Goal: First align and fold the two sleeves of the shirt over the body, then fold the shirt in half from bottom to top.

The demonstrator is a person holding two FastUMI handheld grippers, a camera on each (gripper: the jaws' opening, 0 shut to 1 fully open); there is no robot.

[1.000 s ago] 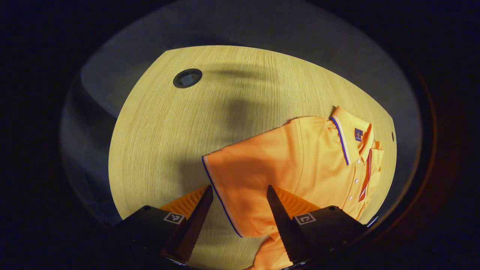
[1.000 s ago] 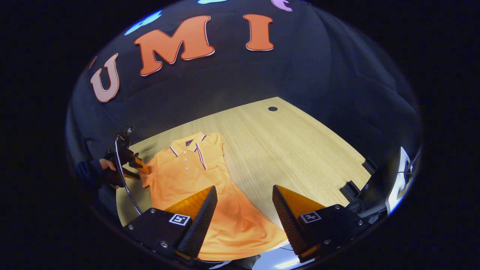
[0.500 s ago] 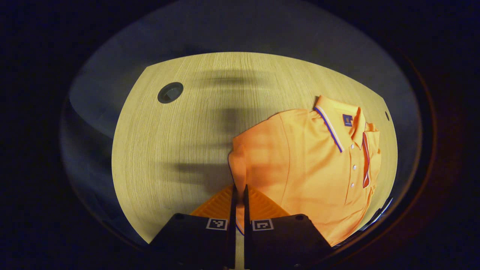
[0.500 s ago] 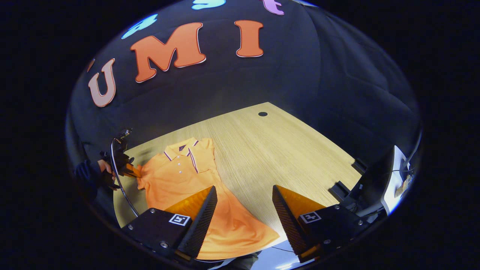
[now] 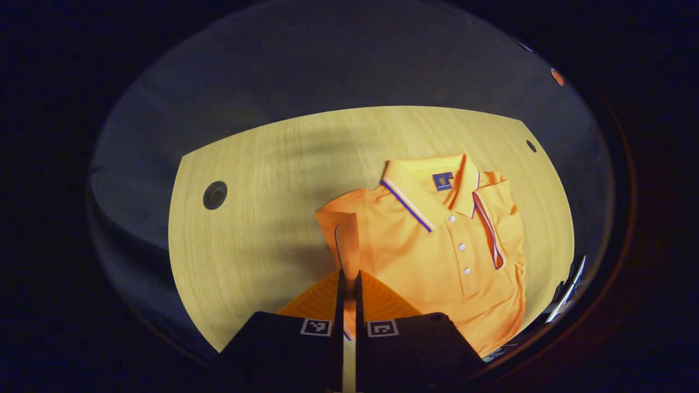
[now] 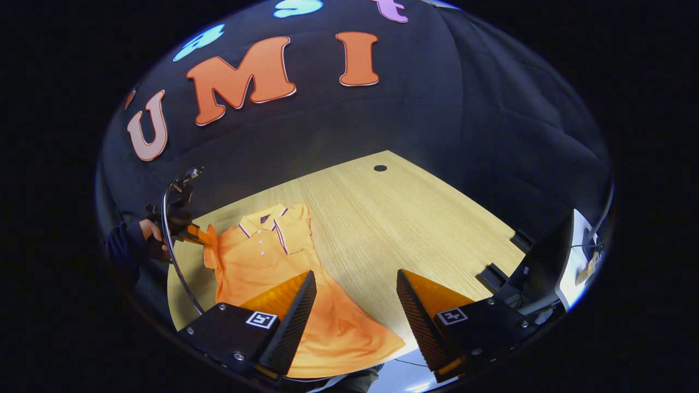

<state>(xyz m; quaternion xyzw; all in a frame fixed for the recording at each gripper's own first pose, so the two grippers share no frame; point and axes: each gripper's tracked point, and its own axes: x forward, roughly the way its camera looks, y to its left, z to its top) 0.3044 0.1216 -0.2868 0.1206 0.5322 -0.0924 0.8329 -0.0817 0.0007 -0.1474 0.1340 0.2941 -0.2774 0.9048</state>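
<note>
Item: orange polo shirt (image 5: 453,256), lying face up on the wooden table (image 5: 262,164), collar toward the booth wall, hem toward the near edge; in the right gripper view the shirt (image 6: 262,262) occupies the table's left part. One sleeve (image 5: 347,240) is pinched and raised off the surface, its trimmed cuff edge running up from the grip, presumably so it can be carried across and laid on the body; the opposite sleeve appears already folded in over the chest beside the placket. Left gripper (image 5: 348,281): fingers closed together with the sleeve fabric clamped between them; seen from afar in the right gripper view, this left gripper (image 6: 188,234) is held by a person's hand (image 6: 148,229) at the shirt's edge. Right gripper (image 6: 355,305): fingers spread wide, holding nothing, poised above the lower body of the shirt, likely waiting for the bottom-to-top fold. Surroundings: a round cable hole (image 5: 214,195) in the table, well apart from the shirt; a second small hole (image 6: 380,168) at the far corner; dark equipment (image 6: 546,273) off the table's right edge. Nothing lies in the sleeve's path across the body
</note>
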